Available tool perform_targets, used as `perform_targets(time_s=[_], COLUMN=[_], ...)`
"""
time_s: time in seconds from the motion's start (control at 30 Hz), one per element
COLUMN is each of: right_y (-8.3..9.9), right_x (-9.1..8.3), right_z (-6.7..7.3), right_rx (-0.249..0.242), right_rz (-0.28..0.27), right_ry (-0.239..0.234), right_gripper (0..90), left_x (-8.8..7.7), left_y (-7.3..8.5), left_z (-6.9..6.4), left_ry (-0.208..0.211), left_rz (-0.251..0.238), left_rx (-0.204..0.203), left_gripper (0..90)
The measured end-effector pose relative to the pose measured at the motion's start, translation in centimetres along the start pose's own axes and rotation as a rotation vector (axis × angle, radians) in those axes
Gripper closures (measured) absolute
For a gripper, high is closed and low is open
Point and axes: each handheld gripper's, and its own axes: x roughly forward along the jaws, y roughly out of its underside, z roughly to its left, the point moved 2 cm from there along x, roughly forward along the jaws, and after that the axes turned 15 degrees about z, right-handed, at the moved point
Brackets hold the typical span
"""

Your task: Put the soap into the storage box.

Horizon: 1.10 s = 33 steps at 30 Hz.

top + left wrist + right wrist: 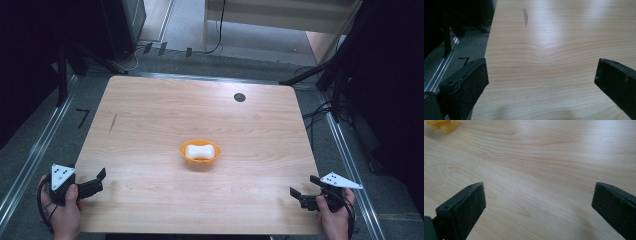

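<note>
Nothing has been gripped yet, so the work is judged to be at its very start: the white bone-shaped object lies inside the orange bowl at the middle of the high view, and both grippers are held well apart from it near the bottom edge. The left gripper is seen at the lower left corner of the table, its jaws spread wide with bare wood between them. The right gripper sits at the lower right, likewise wide and empty. Reaching, closing and lifting are all taken to be left to do.

The bowl is a shallow round dish of smooth, probably plastic, material (a translucent yellow-orange edge is caught at the upper left of the right gripper view). The white object looks matte, with rounded knobbed ends and a narrower waist. The tabletop is pale wood-grain laminate, faintly glossy, with a dark smear towards the upper left of the left gripper view.
</note>
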Motion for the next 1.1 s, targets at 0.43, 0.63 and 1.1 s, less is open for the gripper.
perform_targets(time_s=[0.43, 0.63, 1.1], right_y=[2.1, 2.5, 2.6], right_x=[-0.8, -1.1, -1.0], right_z=[-1.0, -1.4, -1.2], right_rx=[0.063, 0.084, 0.106], right_rz=[-0.050, -0.110, -0.136], right_ry=[0.020, 0.037, 0.076], right_gripper=[0.0, 0.0, 1.0], left_x=[0.0, 0.0, 0.0], left_y=[0.0, 0.0, 0.0], left_z=[0.0, 0.1, 0.1], left_ry=[0.000, 0.005, 0.011], left_rz=[0.000, 0.001, -0.001], left_rx=[-0.005, -0.004, -0.011], left_gripper=[0.0, 0.0, 0.0])
